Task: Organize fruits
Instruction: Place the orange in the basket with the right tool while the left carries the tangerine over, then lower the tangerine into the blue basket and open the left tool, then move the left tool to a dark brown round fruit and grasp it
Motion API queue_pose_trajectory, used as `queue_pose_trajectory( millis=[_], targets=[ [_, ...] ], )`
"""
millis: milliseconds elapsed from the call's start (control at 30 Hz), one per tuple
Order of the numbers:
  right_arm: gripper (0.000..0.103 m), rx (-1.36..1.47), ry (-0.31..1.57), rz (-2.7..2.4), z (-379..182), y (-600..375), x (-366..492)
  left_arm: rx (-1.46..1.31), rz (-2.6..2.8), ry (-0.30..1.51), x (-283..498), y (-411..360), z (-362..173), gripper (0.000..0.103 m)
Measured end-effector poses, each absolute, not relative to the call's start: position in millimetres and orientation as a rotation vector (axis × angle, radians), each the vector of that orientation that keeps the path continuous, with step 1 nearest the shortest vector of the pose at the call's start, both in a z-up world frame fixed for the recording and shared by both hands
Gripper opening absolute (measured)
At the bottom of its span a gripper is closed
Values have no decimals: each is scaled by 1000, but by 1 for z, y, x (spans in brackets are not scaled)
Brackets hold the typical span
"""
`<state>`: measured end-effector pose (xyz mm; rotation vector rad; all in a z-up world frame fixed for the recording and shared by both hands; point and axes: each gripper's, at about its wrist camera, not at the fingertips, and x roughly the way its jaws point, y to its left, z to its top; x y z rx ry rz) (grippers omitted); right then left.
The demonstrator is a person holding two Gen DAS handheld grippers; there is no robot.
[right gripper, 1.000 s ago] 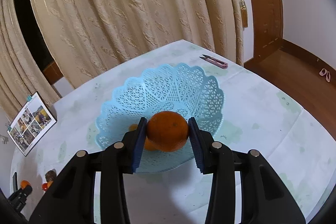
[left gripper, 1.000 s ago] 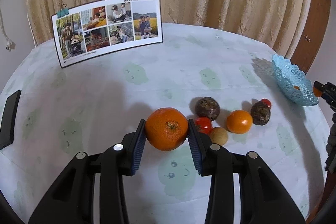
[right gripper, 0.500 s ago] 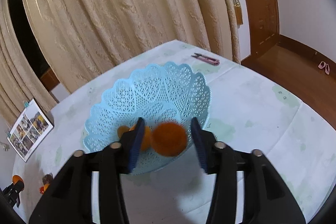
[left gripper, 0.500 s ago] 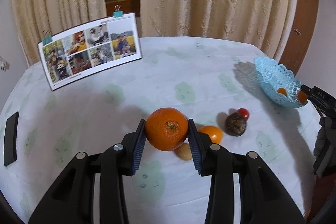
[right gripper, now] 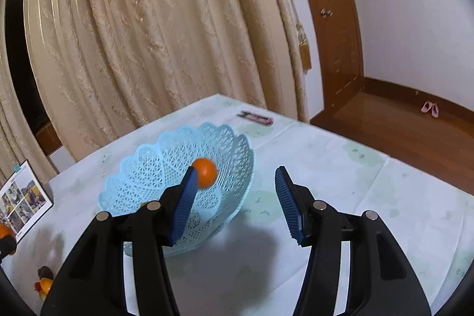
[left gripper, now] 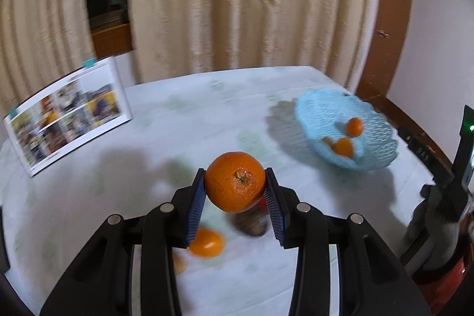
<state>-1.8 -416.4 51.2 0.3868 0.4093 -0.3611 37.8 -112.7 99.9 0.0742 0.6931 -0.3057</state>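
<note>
Left hand-held gripper (left gripper: 235,197) tight on an orange (left gripper: 235,185); right hand-held gripper (right gripper: 235,191) opening, nothing between its pads.

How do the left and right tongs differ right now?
The left tongs are clamped on an orange; the right tongs hold nothing, their jaws opening. The left tongs carry their fruit above the table, away from the basket; the right tongs are at the basket, where an orange lies beyond one pad. Both have black arms and ribbed blue pads.
</note>
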Motion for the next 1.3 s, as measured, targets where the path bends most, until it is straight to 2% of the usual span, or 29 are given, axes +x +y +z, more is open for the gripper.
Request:
queue_pose_trajectory(
  millis=[333,667,733,800,1300],
  targets=[
    [62,380,378,-402,52,-420,-8,98,-462,727,80,-194,92,39],
    [62,377,380,-401,52,-419,-7,120,-530,734,100,-240,82,40],
    [62,378,381,-402,52,-419,-7,119,-540,729,102,-245,82,43],
    [62,378,382,-401,52,-419,-7,113,-545,712,102,-247,86,70],
    [62,373,380,-399,52,-418,-8,74,-447,672,102,-187,107,74]
  ],
)
